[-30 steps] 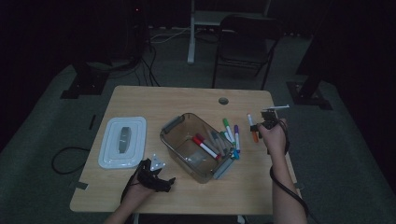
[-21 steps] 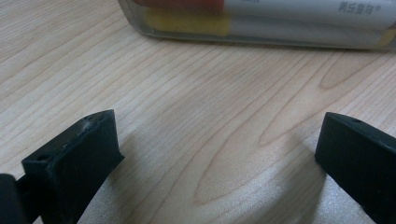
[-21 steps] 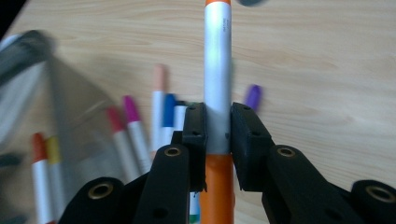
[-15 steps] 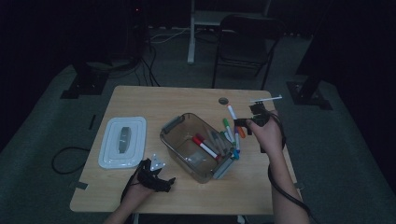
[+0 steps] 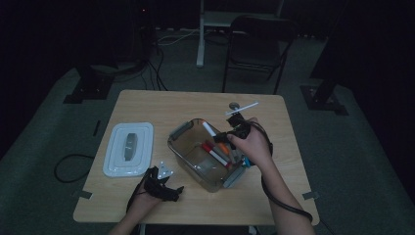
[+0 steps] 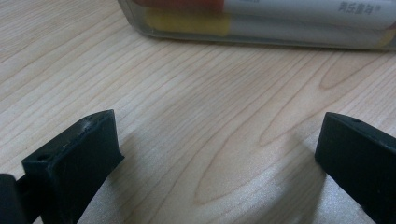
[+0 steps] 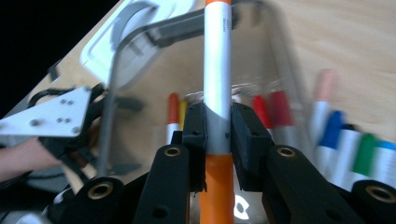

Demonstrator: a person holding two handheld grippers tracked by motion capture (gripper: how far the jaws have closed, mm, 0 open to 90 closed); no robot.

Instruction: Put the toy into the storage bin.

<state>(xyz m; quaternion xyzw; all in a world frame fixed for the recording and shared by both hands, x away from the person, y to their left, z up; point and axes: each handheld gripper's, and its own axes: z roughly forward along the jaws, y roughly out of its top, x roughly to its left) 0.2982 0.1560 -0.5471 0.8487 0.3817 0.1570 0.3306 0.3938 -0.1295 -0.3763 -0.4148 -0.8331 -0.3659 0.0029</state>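
Note:
My right gripper (image 7: pixel 217 126) is shut on a white marker with orange ends (image 7: pixel 217 70), which stands upright between the jaws. In the high view the right gripper (image 5: pixel 229 135) hangs over the right side of the clear plastic box (image 5: pixel 188 147), the marker (image 5: pixel 210 129) slanting up to the left. Red and orange markers (image 5: pixel 215 152) lie inside the box. More markers (image 7: pixel 364 156), blue and green among them, show blurred at the right. My left gripper (image 5: pixel 162 184) rests on the table in front of the box, jaws open (image 6: pixel 215 149) over bare wood.
The box's white lid (image 5: pixel 128 148) lies flat to the left of the box. A small round fitting (image 5: pixel 234 104) sits near the table's far edge. Behind the table stands a folding chair (image 5: pixel 254 44). The wooden table (image 5: pixel 293 196) has bare room at the front right.
My right hand has moved left and up from the loose markers at the table's right to above the box, carrying the orange marker. The left gripper has stayed put.

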